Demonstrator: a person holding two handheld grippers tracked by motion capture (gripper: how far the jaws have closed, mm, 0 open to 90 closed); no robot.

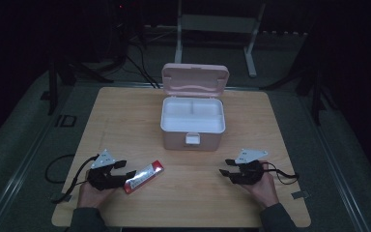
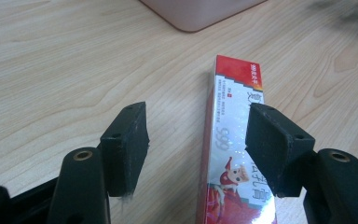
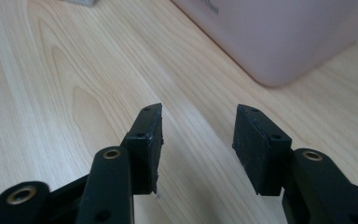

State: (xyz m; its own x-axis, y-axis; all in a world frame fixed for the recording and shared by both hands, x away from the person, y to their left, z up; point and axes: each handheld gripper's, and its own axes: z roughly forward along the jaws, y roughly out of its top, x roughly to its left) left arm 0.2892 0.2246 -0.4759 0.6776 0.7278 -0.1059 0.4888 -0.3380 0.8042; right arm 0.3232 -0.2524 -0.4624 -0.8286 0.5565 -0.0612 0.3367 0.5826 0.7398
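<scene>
A long red and white toothpaste box (image 1: 145, 176) lies flat on the wooden table at the front left. My left gripper (image 1: 128, 170) is open, and the box (image 2: 235, 154) reaches in between its jaws, close to the right jaw. I cannot tell whether that jaw touches it. A pink storage box (image 1: 192, 126) stands in the middle of the table with its lid (image 1: 195, 79) raised and its white inner tray bare. My right gripper (image 1: 224, 167) rests open at the front right, nothing between its jaws, the pink box's corner (image 3: 279, 37) just ahead of it (image 3: 198, 128).
The wooden table (image 1: 125, 116) has bare room on both sides of the pink box. A white metal frame (image 1: 217, 24) stands on the dark floor behind the table. Cables trail from both grippers at the table's front edge.
</scene>
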